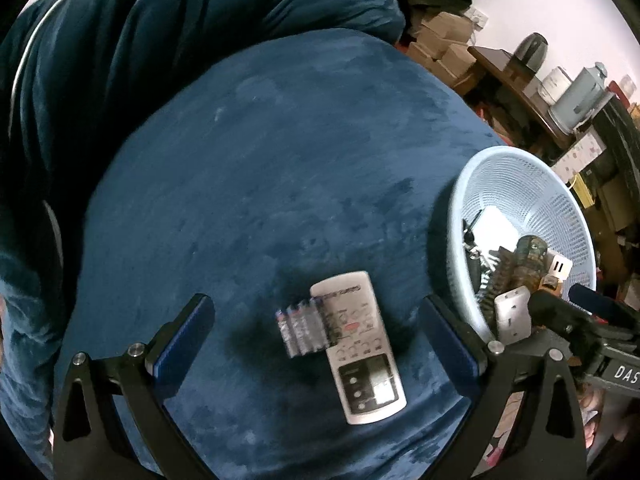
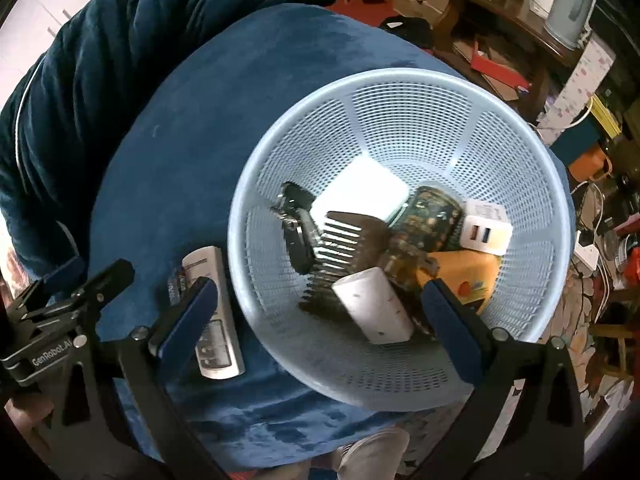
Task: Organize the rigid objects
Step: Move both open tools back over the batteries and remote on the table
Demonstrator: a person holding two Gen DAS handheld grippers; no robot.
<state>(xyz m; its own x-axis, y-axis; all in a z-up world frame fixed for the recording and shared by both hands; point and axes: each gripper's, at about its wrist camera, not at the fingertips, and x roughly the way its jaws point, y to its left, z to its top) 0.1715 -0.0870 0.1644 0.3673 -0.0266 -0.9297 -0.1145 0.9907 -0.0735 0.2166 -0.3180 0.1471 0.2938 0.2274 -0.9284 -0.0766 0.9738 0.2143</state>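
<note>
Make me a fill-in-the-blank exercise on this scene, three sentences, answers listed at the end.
1. The pack of batteries lies touching the ____ on the blue cushion.
2. The brown comb lies inside the light blue ____.
3. The jaws of the left gripper and of the right gripper are both ____ and hold nothing.

Missing words: remote control; basket; open

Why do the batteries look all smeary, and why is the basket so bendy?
Left wrist view: the batteries and remote are smeared by motion blur, with a dark shadow beneath them on the blue cushion. Right wrist view: the fisheye lens bulges the basket and darkens the corners; its contents are sharper.
</note>
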